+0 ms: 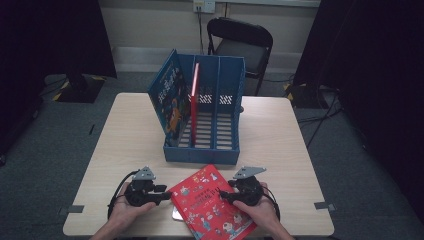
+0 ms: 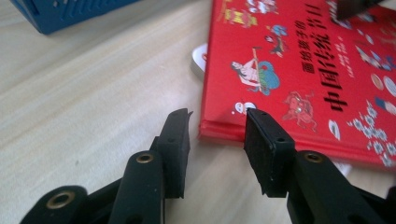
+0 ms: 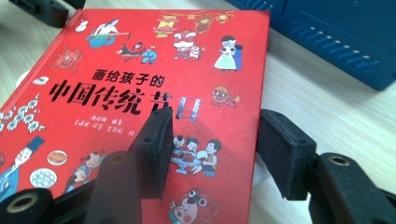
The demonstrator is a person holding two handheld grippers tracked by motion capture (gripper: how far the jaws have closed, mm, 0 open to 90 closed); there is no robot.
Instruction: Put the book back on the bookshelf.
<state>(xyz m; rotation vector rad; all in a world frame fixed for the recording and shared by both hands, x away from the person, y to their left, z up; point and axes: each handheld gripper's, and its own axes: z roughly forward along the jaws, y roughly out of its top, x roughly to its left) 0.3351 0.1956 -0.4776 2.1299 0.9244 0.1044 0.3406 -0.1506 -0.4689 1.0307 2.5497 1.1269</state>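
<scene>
A red picture book (image 1: pixel 212 204) lies flat near the table's front edge, its cover printed with black Chinese characters. My left gripper (image 1: pixel 164 192) is open at the book's left edge. In the left gripper view the gripper (image 2: pixel 217 120) has the book's (image 2: pixel 299 70) spine edge between its jaws, one jaw over the cover and one beside it. My right gripper (image 1: pixel 221 195) is open too. In the right gripper view the gripper (image 3: pixel 212 123) straddles the opposite edge of the book (image 3: pixel 116 70). A white object (image 2: pixel 198 60) peeks out from under the book.
A blue slotted file rack (image 1: pixel 215 150) stands mid-table, holding a blue-covered book (image 1: pixel 171 100) in its left slot and a thin red book (image 1: pixel 194 95) upright beside it. A black folding chair (image 1: pixel 242 42) stands behind the table. Bare tabletop (image 1: pixel 127 135) lies on both sides of the rack.
</scene>
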